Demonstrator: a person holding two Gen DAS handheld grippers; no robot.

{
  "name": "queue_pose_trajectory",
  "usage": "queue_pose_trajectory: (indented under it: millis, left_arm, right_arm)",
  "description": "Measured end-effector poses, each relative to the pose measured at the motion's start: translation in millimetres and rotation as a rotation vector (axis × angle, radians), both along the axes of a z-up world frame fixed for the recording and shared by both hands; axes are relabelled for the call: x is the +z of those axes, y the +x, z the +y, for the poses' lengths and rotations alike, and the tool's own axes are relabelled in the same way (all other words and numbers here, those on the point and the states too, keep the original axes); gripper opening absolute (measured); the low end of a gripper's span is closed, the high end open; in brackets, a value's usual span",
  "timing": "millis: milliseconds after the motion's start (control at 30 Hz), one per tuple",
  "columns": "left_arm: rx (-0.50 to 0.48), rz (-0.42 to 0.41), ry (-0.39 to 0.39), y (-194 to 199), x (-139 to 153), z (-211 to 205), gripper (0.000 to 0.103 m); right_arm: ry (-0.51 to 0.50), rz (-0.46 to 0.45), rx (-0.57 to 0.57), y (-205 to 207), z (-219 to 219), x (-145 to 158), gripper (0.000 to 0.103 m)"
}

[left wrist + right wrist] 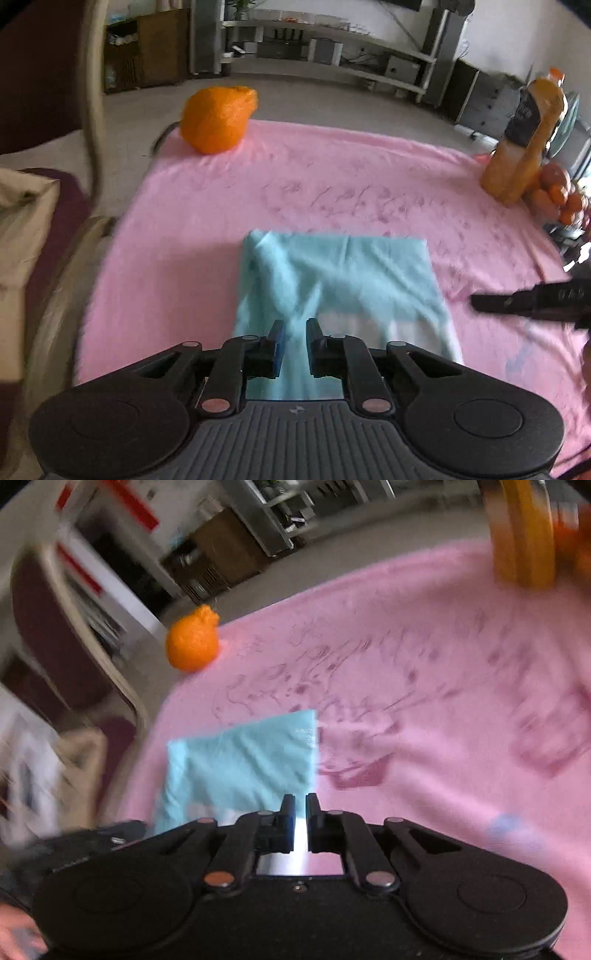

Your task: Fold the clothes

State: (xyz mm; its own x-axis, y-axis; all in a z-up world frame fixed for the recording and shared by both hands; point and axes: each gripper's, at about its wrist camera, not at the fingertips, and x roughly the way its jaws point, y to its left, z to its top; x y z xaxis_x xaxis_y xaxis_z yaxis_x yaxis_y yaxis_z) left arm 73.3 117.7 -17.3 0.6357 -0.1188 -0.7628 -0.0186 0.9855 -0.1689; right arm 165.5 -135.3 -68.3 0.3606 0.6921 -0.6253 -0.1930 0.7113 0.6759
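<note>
One pink cover (184,258): spread over the table, filling most of both views, with faint dark pattern marks.
Light blue garment (351,273): lies folded into a rough rectangle on the cover, lower centre in the left wrist view, with a white patch at its near edge; its near part rises in creases toward the left tongs.
Left gripper (295,325): bottom centre, jaws drawn close with blue cloth pinched between them.
Right gripper (300,798): jaws nearly together with only a narrow slit, at the garment's near right corner; nothing is plainly held.
Orange bag (216,118): upper left, on the cover's far corner.
Juice bottle (524,147): upright, upper right.
Small fruits (557,188): just beside the bottle.
</note>
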Motion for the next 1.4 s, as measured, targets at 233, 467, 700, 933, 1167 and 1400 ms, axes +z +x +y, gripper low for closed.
queue_pose_trajectory:
  millis: [233, 467, 700, 933, 1167, 1400]
  left_arm:
    - [-0.115, 0.091, -0.101, 44, -33, -10, 0.013]
    - [0.22, -0.036, -0.099, 41, -19, 34, 0.006]
    - [0.078, -0.077, -0.191, 41, -15, 26, 0.006]
    - [-0.013, -0.025, -0.013, 57, -40, -3, 0.013]
    - [0.325, -0.106, 0.16, 54, -22, 36, 0.01]
    - [0.066, -0.051, -0.08, 41, -17, 22, 0.011]
  right_arm:
    - [0.22, 0.158, 0.18, 30, 47, -48, 0.011]
    - [0.326, 0.184, -0.12, 55, 15, -79, 0.006]
    - [0.407, 0.135, -0.259, 63, -18, -71, 0.016]
    - [0.362, 0.176, -0.029, 58, 31, -76, 0.012]
    - [0.208, 0.074, -0.345, 54, -12, -63, 0.006]
    - [0.319, 0.133, -0.371, 41, -35, -56, 0.016]
